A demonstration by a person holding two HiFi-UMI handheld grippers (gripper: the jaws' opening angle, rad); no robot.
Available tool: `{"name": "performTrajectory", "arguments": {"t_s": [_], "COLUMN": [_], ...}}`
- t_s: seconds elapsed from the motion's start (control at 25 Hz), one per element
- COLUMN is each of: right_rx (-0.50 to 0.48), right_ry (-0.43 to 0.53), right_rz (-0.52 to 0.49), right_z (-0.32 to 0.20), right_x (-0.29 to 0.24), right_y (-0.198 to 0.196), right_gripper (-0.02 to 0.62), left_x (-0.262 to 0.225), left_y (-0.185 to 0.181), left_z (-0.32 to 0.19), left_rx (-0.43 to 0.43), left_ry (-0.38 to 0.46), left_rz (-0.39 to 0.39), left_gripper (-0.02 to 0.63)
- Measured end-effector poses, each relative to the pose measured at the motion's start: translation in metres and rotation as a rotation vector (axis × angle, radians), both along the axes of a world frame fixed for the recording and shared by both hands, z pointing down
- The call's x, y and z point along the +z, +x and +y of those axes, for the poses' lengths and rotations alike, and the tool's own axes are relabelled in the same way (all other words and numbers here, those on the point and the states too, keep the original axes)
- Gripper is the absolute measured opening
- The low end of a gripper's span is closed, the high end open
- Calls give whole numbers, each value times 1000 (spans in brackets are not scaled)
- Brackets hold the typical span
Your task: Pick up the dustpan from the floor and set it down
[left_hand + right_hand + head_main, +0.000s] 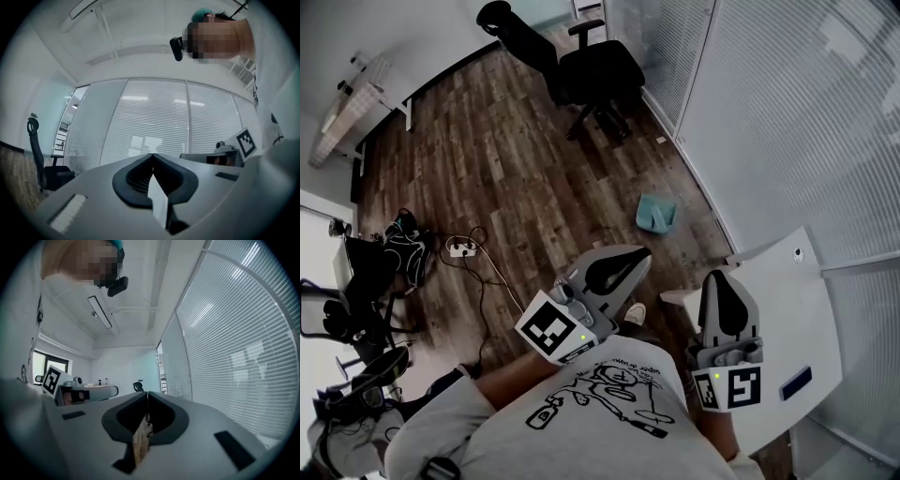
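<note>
A teal dustpan [656, 214] lies on the wooden floor near the glass wall, ahead of both grippers. My left gripper [639, 257] is held level, well above the floor and short of the dustpan, its jaws shut with nothing between them. My right gripper [719, 279] is beside it to the right, over the corner of a white table [797, 309], and is also shut and empty. In the left gripper view the jaw tips [152, 155] meet in front of the blinds. In the right gripper view the tips [147, 393] touch too. The dustpan is in neither gripper view.
A black office chair [592, 67] stands beyond the dustpan by the glass wall with blinds [787, 103]. A power strip with cables [462, 248] and dark bags [401, 246] lie on the floor at the left. A white desk [347, 117] is at the far left.
</note>
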State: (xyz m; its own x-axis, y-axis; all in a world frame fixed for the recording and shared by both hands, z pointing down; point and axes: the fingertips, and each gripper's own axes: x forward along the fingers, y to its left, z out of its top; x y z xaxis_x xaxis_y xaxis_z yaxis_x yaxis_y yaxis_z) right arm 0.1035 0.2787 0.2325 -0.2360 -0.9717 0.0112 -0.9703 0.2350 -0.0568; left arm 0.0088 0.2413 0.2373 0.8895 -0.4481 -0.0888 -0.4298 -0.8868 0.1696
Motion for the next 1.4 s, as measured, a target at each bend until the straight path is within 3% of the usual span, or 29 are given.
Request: {"name": "performTrajectory", "arguments": {"t_s": [0.24,0.56,0.96,1.4], "right_rx": [-24,-60,-66,-33], "right_ry": [-3,-29,-54,-41], "right_rz": [-1,-14,6,25], "right_z": [-22,-60,-160,-256], "right_x": [8,17,26,16], "right_y": [33,37,9,-42], "right_gripper": [5,5,5,5], "left_x": [7,16,29,18], "left_y": [32,38,13,-37], "left_z": [-17,-54,-151,-253], "left_rx": [-22,-51,-47,-4], "left_ry": [-5,-28,-58,-25], "left_rz": [-3,-15,4,2], "left_gripper": [2,2,2,2]}}
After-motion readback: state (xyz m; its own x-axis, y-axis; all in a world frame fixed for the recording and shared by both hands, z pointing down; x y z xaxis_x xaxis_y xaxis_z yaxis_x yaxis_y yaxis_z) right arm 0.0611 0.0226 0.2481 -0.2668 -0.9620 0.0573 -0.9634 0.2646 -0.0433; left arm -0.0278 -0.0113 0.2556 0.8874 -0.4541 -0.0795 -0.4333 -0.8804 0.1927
